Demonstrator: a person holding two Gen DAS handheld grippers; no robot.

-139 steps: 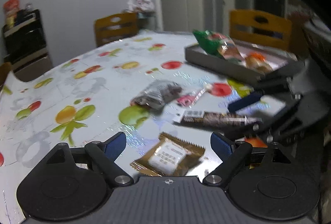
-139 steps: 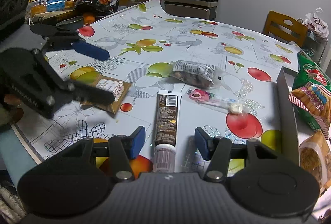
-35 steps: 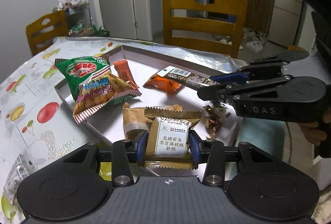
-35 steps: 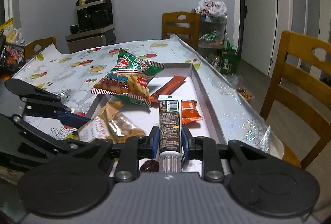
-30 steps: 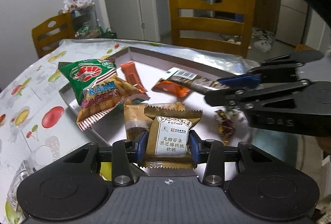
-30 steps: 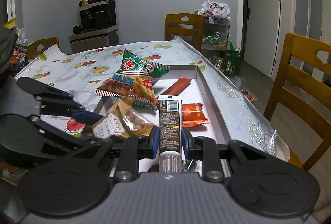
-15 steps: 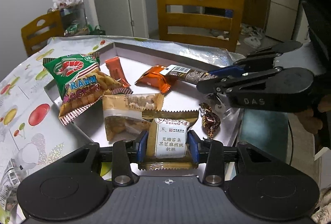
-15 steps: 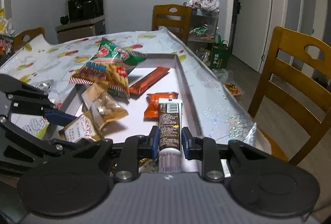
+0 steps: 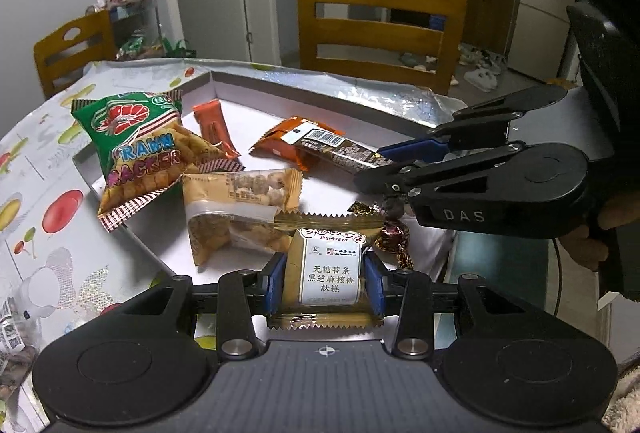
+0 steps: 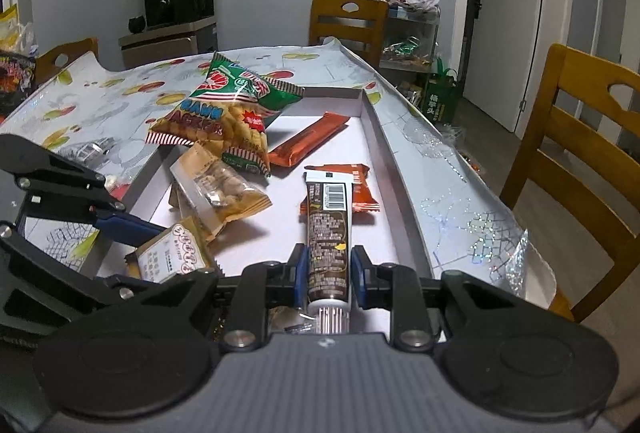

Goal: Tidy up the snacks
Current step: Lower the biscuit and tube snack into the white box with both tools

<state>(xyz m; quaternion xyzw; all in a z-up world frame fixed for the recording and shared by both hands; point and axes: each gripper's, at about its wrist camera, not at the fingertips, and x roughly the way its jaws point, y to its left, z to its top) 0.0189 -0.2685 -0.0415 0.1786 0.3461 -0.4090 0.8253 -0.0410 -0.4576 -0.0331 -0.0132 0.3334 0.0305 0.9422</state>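
**Snacks going into the tray, one in each claw**

Snacks mostly lying in the grey tray (image 9: pixel 224 83) at the table's (image 9: pixel 48 169) corner, so as to be all in one place.

Nearest, in the left wrist view: gold cake packet (image 9: pixel 330 267) pinched between the blue pads of the left claw (image 9: pixel 325 283), held over the near end of the tray, likely ready for dropping in. Just beside it, a small shiny brown candy (image 9: pixel 394 239) on the tray floor.

Nearest, in the right wrist view: brown tube (image 10: pixel 328 233) squeezed at its cap end by the right claw (image 10: pixel 327 279), pointing along the tray, front end over an orange packet (image 10: pixel 362 189). Probably about to be laid down on the bare floor there.

A bit farther: clear nut bag (image 9: pixel 240 209) flat in the middle. Farther again: long orange bar (image 10: pixel 308 139) and the big green prawn cracker bag (image 9: pixel 140 145), leaning over the tray's left wall, too big for lying flat inside.

Beyond the tray: wooden chair (image 9: pixel 380 29).
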